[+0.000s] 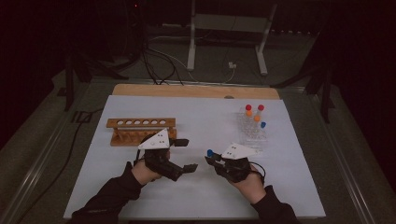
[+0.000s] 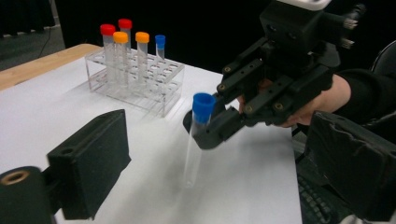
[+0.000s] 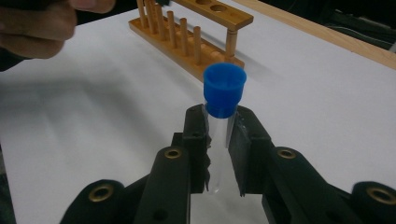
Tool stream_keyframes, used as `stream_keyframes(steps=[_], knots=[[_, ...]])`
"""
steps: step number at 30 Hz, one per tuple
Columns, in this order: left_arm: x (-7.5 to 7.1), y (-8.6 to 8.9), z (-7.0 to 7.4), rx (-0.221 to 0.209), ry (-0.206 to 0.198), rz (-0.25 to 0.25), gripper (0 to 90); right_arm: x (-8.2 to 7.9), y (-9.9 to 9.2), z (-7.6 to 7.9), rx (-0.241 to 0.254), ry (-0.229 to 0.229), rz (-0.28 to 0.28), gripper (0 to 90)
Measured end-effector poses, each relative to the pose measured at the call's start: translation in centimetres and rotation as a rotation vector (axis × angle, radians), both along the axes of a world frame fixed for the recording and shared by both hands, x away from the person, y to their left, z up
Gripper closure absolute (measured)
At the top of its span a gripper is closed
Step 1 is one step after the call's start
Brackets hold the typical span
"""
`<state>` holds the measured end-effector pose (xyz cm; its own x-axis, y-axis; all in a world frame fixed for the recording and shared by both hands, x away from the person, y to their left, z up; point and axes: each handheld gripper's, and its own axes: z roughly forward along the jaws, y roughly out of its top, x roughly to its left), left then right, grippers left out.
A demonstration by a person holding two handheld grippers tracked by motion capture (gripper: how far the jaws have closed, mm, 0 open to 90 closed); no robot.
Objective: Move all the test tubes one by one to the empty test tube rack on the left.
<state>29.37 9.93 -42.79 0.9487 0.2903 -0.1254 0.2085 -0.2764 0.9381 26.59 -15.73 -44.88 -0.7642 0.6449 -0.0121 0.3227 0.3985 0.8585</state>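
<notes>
R gripper (image 3: 217,140) clamped on tube (image 3: 219,140); L gripper (image 2: 210,154) wide, empty

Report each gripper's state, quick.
Left gripper: open, nothing between its jaws.
Right gripper: shut on the blue-capped tube.

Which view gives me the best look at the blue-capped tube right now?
The left gripper view: the blue-capped tube shows full length, upright, in the right gripper. The right gripper view shows its cap and upper glass between the pads. The high view shows just a small blue cap.
</notes>
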Motion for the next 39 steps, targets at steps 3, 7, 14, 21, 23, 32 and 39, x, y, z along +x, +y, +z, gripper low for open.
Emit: stream_keyframes(steps=[3, 7, 14, 21, 23, 32, 39], knots=[[0.2, -0.5, 0.1, 0.0, -0.005, 0.006, 16.1, -0.1, 0.1, 0.0, 0.001, 0.002, 0.008, 77.2], [0.4, -1.2, 0.2, 0.012, -0.018, 0.01, 23.1, -0.1, 0.2, 0.0, 0.003, 0.005, 0.011, 77.2], [0.6, -2.4, 0.1, 0.03, -0.035, 0.009, 36.2, -0.2, 0.3, 0.1, 0.003, 0.005, 0.019, 77.1], [0.6, -3.5, 0.0, 0.054, -0.057, 0.0, 51.7, -0.2, 0.3, 0.1, 0.004, 0.006, 0.021, 77.2], [0.6, -3.7, 0.0, 0.061, -0.062, 0.005, 53.5, -0.2, 0.3, 0.1, 0.004, 0.004, 0.022, 77.2], [0.8, -4.1, -0.4, 0.079, -0.069, 0.007, 68.9, -0.3, 0.3, 0.2, 0.008, 0.002, 0.023, 77.1], [0.8, -4.3, -0.6, 0.083, -0.075, -0.008, 75.5, -0.2, 0.2, 0.3, 0.012, 0.004, 0.018, 77.1]])
